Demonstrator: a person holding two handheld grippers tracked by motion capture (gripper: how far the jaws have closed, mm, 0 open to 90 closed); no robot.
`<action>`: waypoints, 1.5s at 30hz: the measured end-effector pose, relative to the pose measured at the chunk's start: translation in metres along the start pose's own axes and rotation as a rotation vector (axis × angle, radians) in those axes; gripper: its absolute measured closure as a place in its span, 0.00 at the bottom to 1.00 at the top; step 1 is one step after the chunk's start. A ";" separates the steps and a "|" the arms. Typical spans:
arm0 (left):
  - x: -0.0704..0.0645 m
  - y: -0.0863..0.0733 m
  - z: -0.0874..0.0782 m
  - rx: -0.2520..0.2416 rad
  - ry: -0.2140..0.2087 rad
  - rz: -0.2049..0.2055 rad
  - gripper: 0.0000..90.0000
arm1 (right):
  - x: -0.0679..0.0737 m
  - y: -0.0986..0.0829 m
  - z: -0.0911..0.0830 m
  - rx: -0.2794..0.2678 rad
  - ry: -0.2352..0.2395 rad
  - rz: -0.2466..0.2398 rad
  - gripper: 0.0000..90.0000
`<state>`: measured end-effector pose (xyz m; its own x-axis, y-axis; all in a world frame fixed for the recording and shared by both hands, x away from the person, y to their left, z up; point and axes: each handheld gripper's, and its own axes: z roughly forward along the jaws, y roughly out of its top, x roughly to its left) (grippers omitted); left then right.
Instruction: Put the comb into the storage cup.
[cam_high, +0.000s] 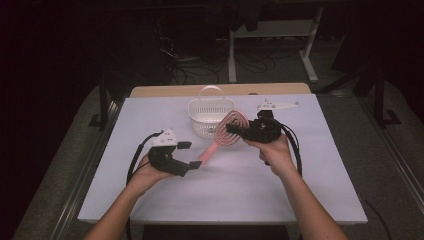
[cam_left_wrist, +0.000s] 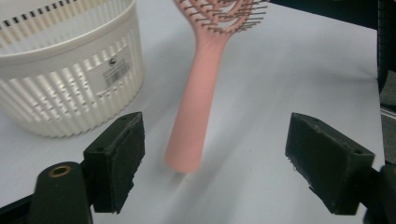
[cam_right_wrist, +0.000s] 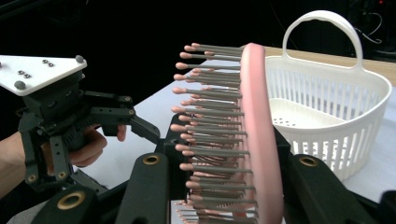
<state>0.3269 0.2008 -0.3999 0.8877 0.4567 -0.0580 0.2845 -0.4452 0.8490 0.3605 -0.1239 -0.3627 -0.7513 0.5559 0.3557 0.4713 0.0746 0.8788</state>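
Note:
A pink hairbrush (cam_high: 223, 135) hangs tilted over the white table (cam_high: 250, 190), head up and handle sloping down to the left. My right gripper (cam_high: 231, 129) is shut on the brush head; in the right gripper view the bristled head (cam_right_wrist: 257, 140) stands on edge between the jaws of my right gripper (cam_right_wrist: 229, 186). My left gripper (cam_high: 191, 155) is open at the handle's low end. In the left gripper view the handle (cam_left_wrist: 196, 102) points down between the wide-apart jaws of my left gripper (cam_left_wrist: 219, 149), touching neither. Whether the handle tip rests on the table I cannot tell.
A white slotted basket (cam_high: 200, 107) with a loop handle stands just behind the brush, near the table's far edge; it looks empty (cam_right_wrist: 327, 107) and sits close on the left in the left gripper view (cam_left_wrist: 70, 70). Dark floor, cables and table legs lie beyond.

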 end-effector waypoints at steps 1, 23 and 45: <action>0.001 -0.001 -0.002 -0.004 0.003 -0.002 0.21 | -0.001 0.000 0.000 0.000 -0.003 -0.001 0.70; 0.007 -0.050 -0.028 -0.014 0.032 -0.050 0.00 | -0.003 0.001 -0.005 -0.010 -0.018 0.003 0.70; 0.004 -0.078 -0.032 0.074 0.030 -0.066 0.00 | -0.008 0.006 -0.013 -0.036 -0.012 0.039 0.70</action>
<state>0.2968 0.2619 -0.4499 0.8554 0.5090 -0.0956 0.3686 -0.4685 0.8029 0.3631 -0.1384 -0.3564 -0.7269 0.5680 0.3861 0.4831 0.0233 0.8753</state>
